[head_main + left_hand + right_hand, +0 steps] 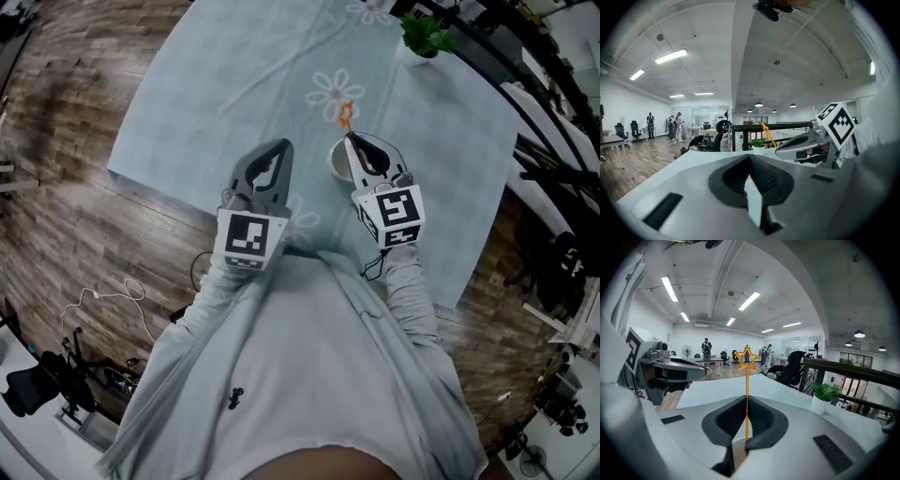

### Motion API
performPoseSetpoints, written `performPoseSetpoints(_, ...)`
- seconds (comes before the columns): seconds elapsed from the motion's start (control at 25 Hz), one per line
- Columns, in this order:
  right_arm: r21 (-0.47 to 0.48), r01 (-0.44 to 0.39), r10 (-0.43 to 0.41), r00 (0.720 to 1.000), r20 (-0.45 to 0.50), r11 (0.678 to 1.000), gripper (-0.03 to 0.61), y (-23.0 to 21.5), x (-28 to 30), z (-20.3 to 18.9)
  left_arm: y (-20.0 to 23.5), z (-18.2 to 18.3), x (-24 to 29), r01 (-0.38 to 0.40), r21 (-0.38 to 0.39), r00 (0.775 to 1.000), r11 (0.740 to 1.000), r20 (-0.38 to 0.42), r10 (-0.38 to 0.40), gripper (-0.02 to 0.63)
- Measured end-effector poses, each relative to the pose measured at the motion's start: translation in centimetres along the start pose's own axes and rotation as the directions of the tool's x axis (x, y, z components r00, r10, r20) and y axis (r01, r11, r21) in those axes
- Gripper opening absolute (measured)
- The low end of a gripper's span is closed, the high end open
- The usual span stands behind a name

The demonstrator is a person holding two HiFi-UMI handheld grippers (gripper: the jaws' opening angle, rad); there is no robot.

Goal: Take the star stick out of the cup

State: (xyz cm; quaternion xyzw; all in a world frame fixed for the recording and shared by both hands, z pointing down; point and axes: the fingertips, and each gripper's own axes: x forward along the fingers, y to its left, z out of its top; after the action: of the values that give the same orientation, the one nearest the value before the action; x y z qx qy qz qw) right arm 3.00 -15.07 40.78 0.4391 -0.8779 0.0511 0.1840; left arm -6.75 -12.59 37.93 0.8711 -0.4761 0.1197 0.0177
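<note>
An orange star stick [345, 114] stands upright with its shaft pinched in my right gripper [351, 139], which is shut on it. In the right gripper view the star [746, 358] rises above the closed jaws of the right gripper [745, 399]. A small white cup [336, 162] sits on the light blue tablecloth [216, 103], right beside and under that gripper's tip; the stick's lower end is hidden. My left gripper [278, 146] hovers to the left of the cup, shut and empty. The left gripper view shows its own closed left gripper [749, 158] and the stick [768, 134] off to the right.
A white pot with a green plant [424, 37] stands at the table's far right corner. The near table edge [169, 192] runs just ahead of the person's body. Wooden floor with cables [103, 300] lies to the left; dark equipment [553, 253] lines the right.
</note>
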Motion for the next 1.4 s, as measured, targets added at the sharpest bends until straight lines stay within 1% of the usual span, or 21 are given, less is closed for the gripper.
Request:
performPoseSetpoints(0.32, 0.035, 0.101, -0.103, 0.992, 0.065, 0.994, 0.02, -1.5, -3.8, 1.4, -1.6, 1.0, 0.8, 0.067, 0.029, 0.997, 0.997, 0.022, -0.068, 0.018)
performPoseSetpoints(0.48, 0.095, 0.16, -0.169, 0.981, 0.099, 0.983, 0.02, -2.9, -6.2, 1.4, -2.8, 1.4, 1.5, 0.109, 0.044, 0.993, 0.993, 0.029, -0.11, 0.018)
performPoseSetpoints(0.6, 0.147, 0.213, -0.231, 0.965, 0.124, 0.966, 0.02, -4.0, -8.5, 1.4, -3.7, 1.8, 1.9, 0.142, 0.045, 0.989, 0.989, 0.035, -0.143, 0.018)
performPoseSetpoints(0.68, 0.184, 0.254, -0.282, 0.948, 0.145, 0.949, 0.02, -4.9, -10.2, 1.3, -4.4, 2.2, 2.2, 0.164, 0.036, 0.986, 0.986, 0.038, -0.165, 0.018)
performPoseSetpoints(0.76, 0.221, 0.303, -0.343, 0.923, 0.173, 0.927, 0.02, -5.8, -12.2, 1.2, -5.3, 2.5, 2.6, 0.197, 0.043, 0.979, 0.98, 0.042, -0.199, 0.018)
performPoseSetpoints(0.92, 0.25, 0.384, -0.436, 0.877, 0.203, 0.889, 0.02, -6.9, -15.7, 0.6, -7.0, 3.1, 3.5, 0.259, 0.07, 0.964, 0.963, 0.047, -0.263, 0.018)
performPoseSetpoints(1.2, 0.286, 0.476, -0.54, 0.815, 0.211, 0.831, 0.02, -7.9, -20.6, -1.2, -9.7, 3.7, 4.5, 0.336, 0.073, 0.939, 0.939, 0.045, -0.34, 0.018)
performPoseSetpoints(1.4, 0.326, 0.525, -0.6, 0.775, 0.199, 0.786, 0.02, -8.1, -22.9, -2.4, -10.1, 3.9, 4.7, 0.357, 0.06, 0.932, 0.932, 0.048, -0.36, 0.018)
